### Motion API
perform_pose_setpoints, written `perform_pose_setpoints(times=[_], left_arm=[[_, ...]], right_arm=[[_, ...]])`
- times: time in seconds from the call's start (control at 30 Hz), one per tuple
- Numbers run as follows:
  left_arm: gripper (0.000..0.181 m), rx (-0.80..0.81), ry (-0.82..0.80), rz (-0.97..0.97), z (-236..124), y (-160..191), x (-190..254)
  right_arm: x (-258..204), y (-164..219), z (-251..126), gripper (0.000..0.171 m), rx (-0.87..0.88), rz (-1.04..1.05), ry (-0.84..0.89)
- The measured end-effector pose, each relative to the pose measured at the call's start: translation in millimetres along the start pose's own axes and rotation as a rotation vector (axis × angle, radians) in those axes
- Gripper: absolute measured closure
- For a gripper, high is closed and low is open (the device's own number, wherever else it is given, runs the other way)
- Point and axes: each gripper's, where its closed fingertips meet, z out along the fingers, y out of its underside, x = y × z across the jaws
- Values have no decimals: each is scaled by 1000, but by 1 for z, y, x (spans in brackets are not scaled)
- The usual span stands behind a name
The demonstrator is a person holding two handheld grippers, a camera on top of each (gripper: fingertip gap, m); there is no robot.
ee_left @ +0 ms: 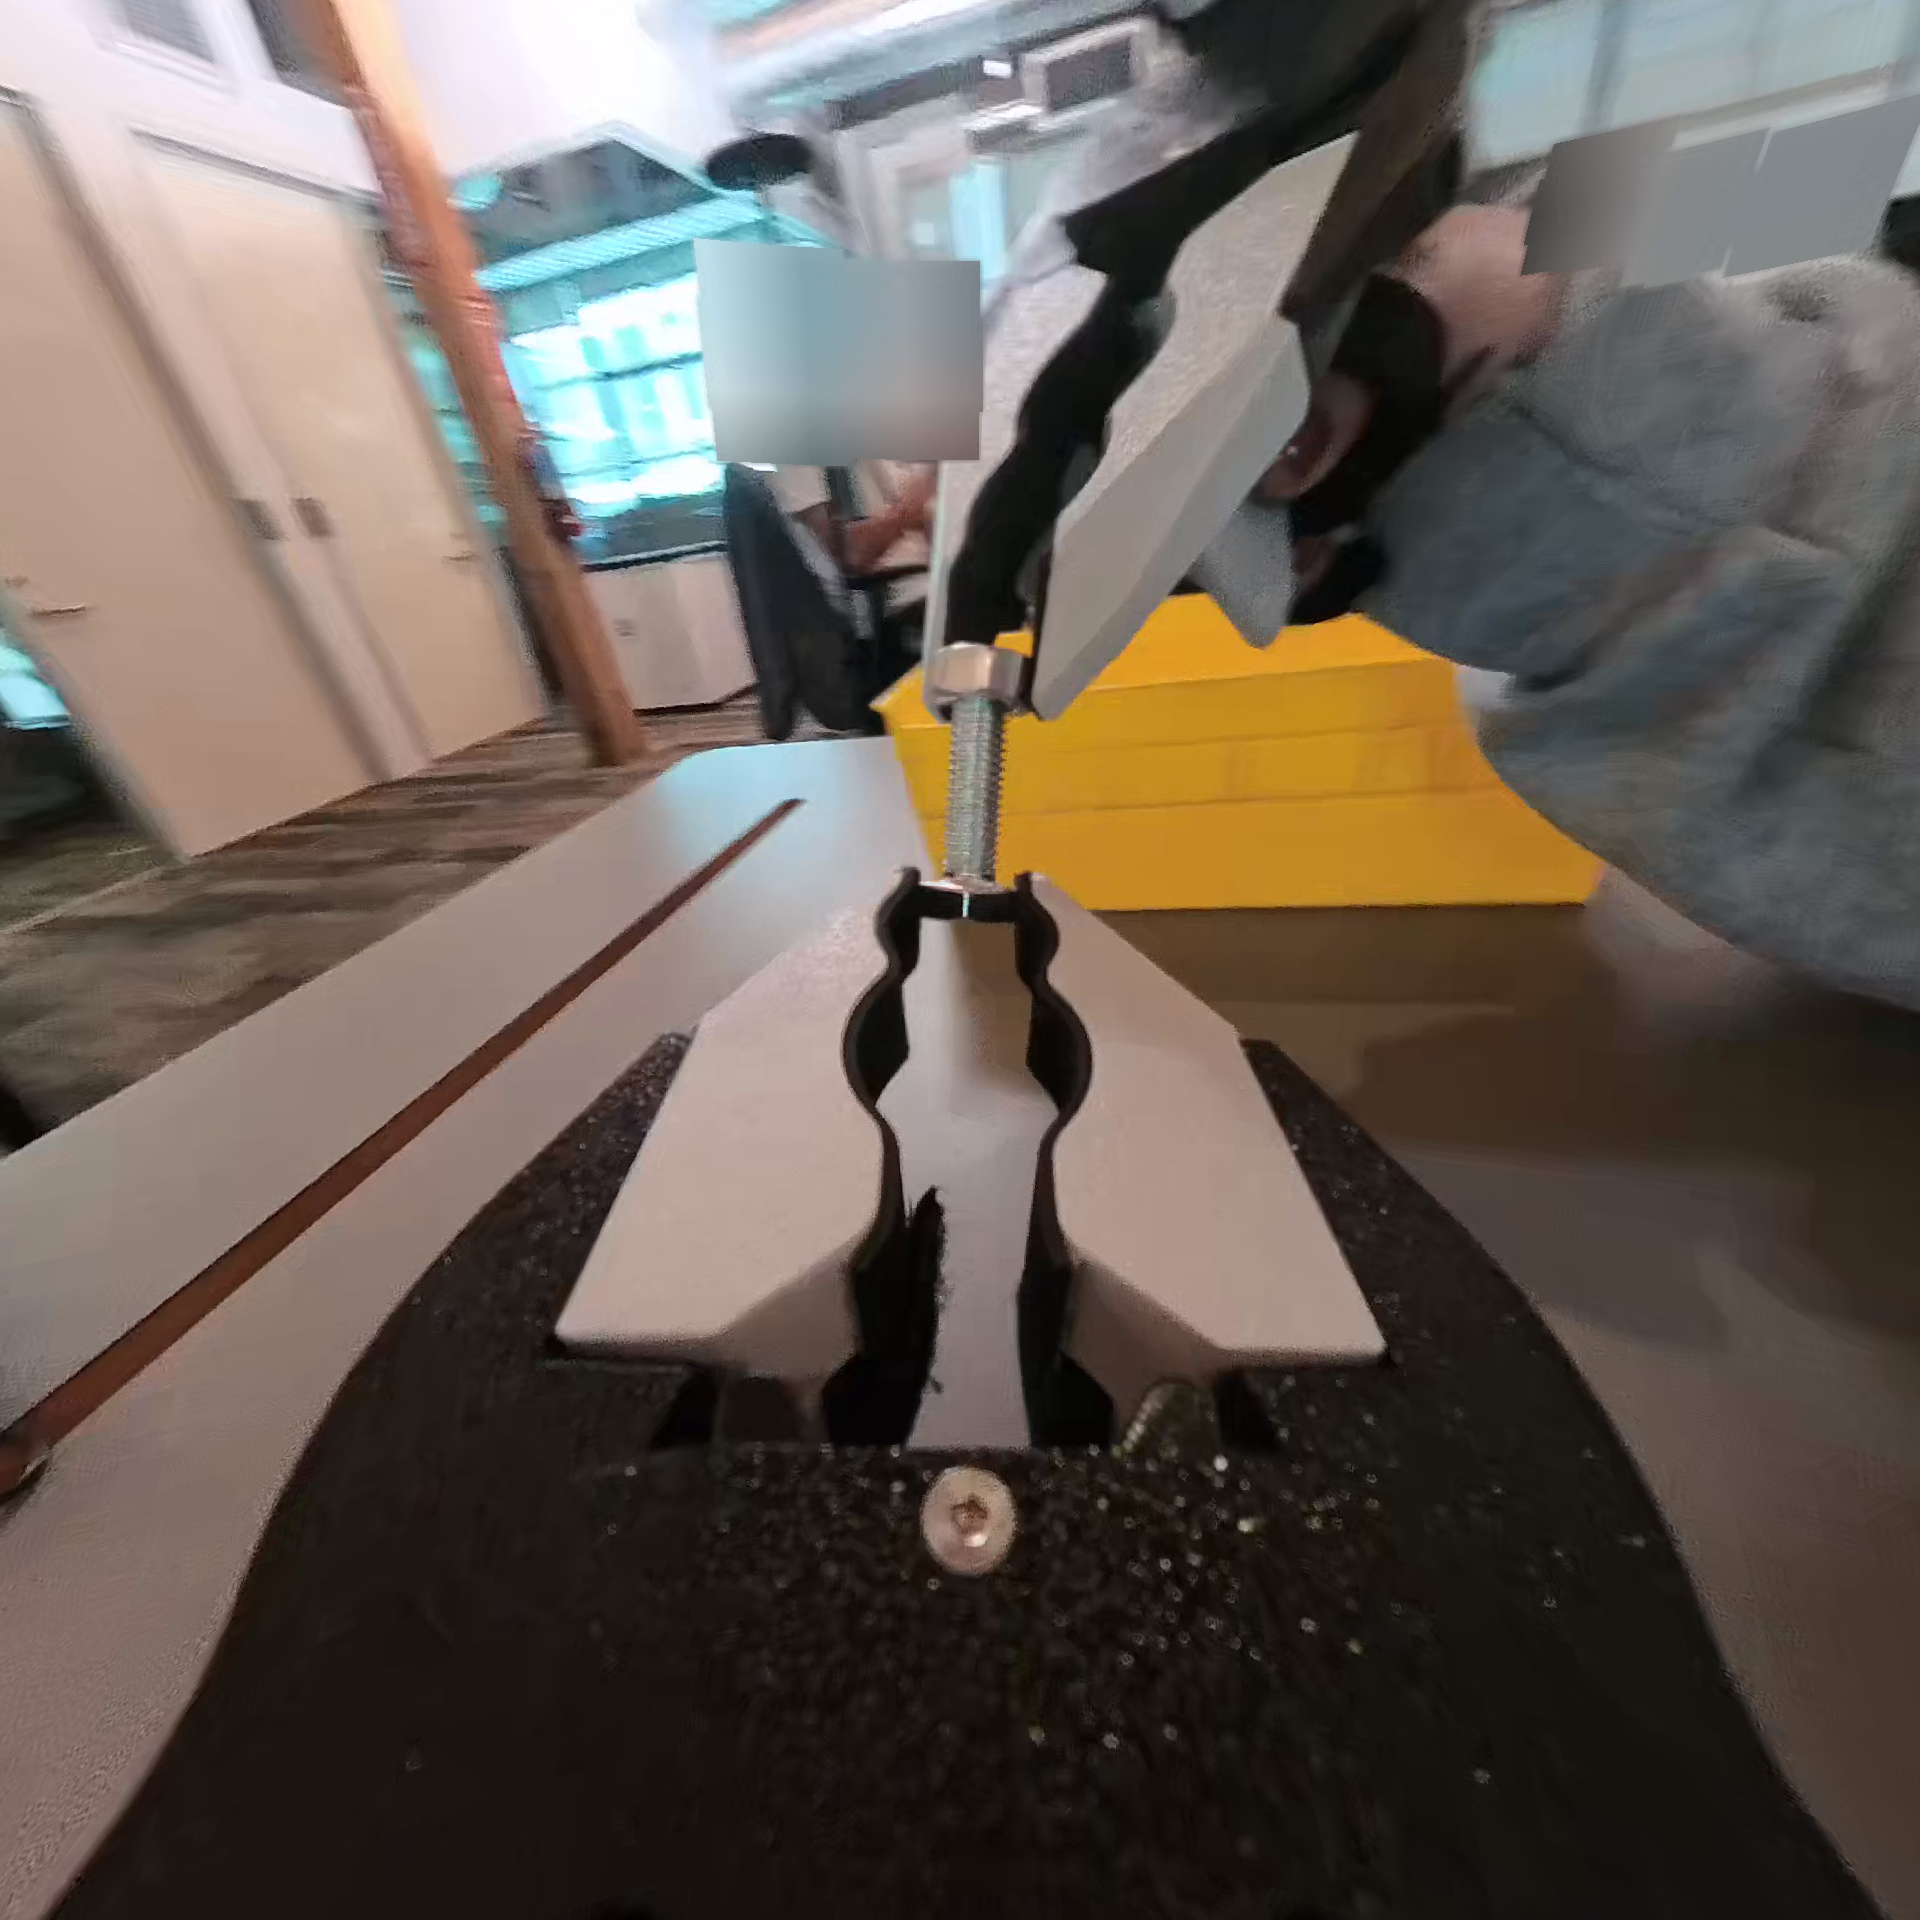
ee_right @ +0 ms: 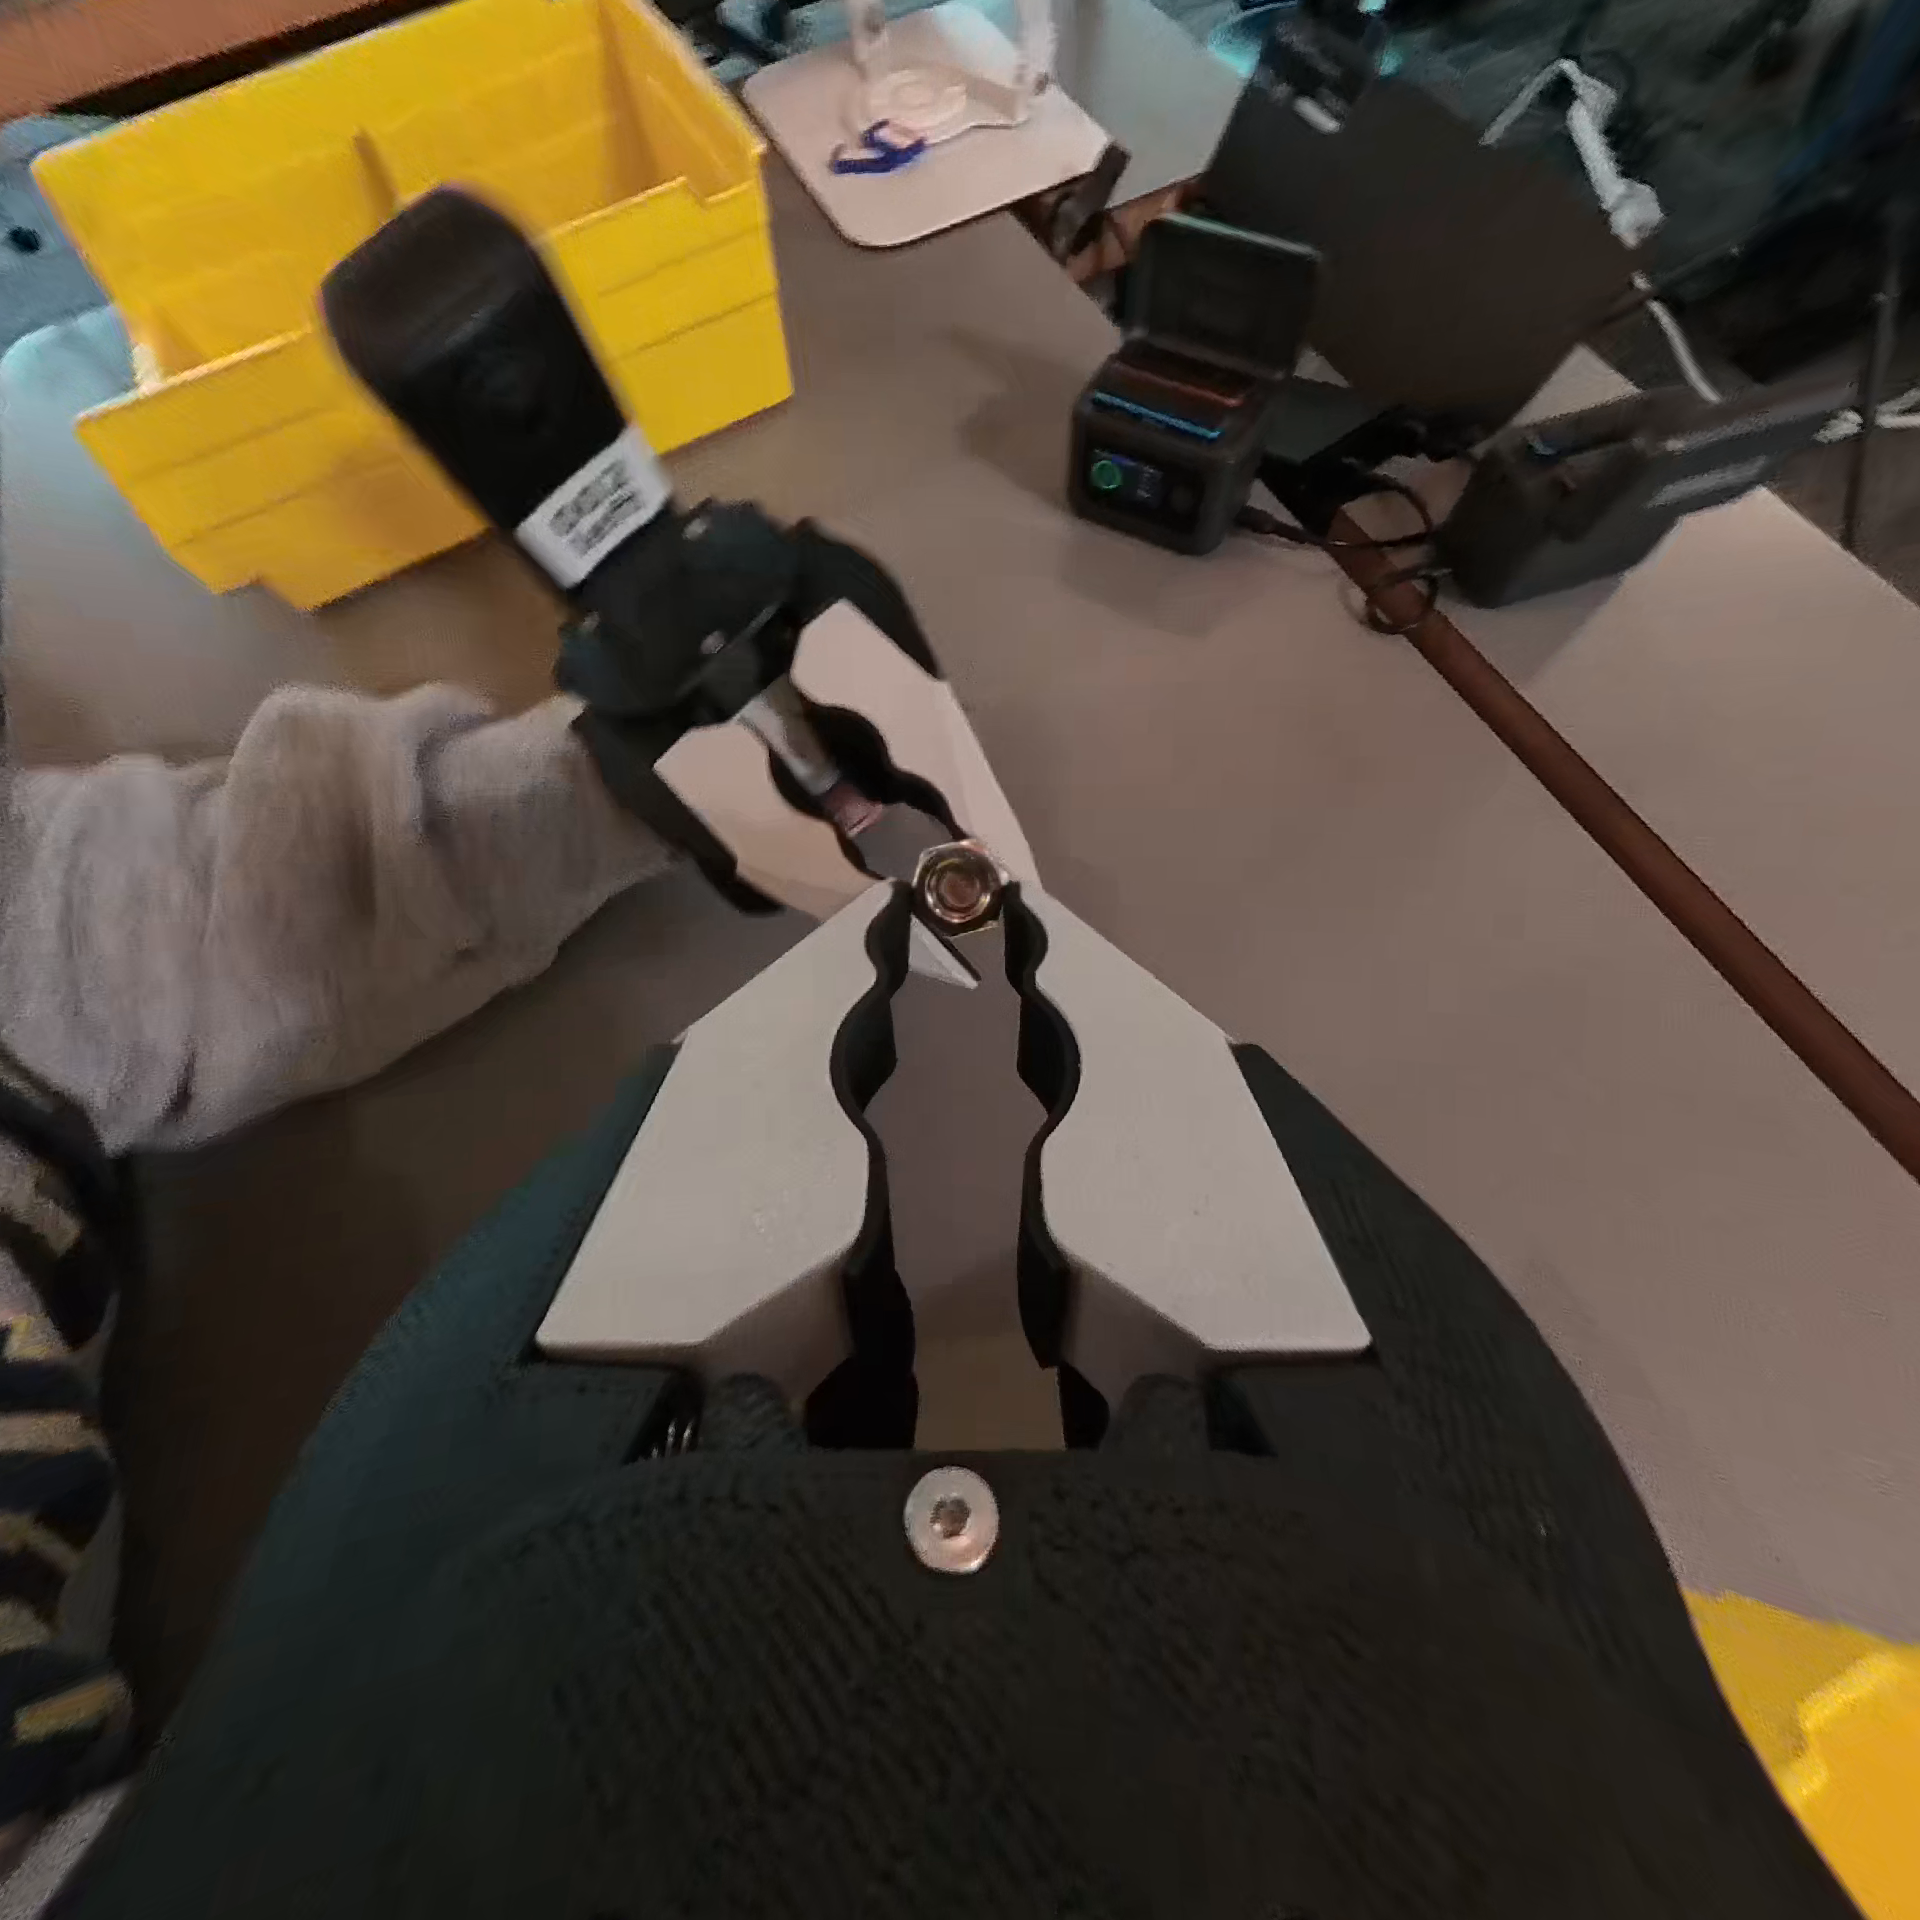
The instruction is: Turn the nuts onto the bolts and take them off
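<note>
On the left of the working area, the left gripper (ee_left: 966,902) lies low along the grey counter (ee_left: 343,1049), its tips closed on the head of the bolt (ee_left: 975,798), which stands upright with its threaded shank pointing up. Only the tips carry the head; the scalloped inner faces behind them stand apart. At the top of the shank sits the nut (ee_left: 972,675), a small bright hex. The right gripper (ee_left: 1023,675) reaches down from above and is closed on the nut across its flats; in the right wrist view the nut (ee_right: 958,891) appears end-on between the two tips, the end of the bolt showing through its bore.

Judgement on handling: both parts appear to be plated steel, rigid, light and not fragile, but smooth and likely to slip or cock in a tip-only hold. The nut is best taken across two opposite flats, as it is now. The bolt is best held by its head, leaving the threads free. It cannot be determined whether the nut is being run on or taken off. Cross-threading is a risk if the nut tilts.

Further right, behind the work, a yellow bin (ee_left: 1247,790) rests on the counter, its contents not visible
</note>
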Motion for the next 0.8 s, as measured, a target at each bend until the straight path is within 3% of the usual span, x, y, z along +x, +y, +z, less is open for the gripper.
perform_pose_setpoints(times=[0.17, 0.3, 0.63, 0.8], left_arm=[[166, 36, -357, 61, 4, -7, -15], [166, 30, -502, 112, 4, -11, -16], [166, 45, -536, 121, 1, -16, -17], [166, 122, -381, 50, 2, -24, -8]], right_arm=[[8, -9, -3, 155, 15, 88, 94], [8, -10, -6, 155, 13, 94, 118], [6, -16, -6, 155, 44, 92, 108], [-2, -20, -12, 155, 97, 116, 11]])
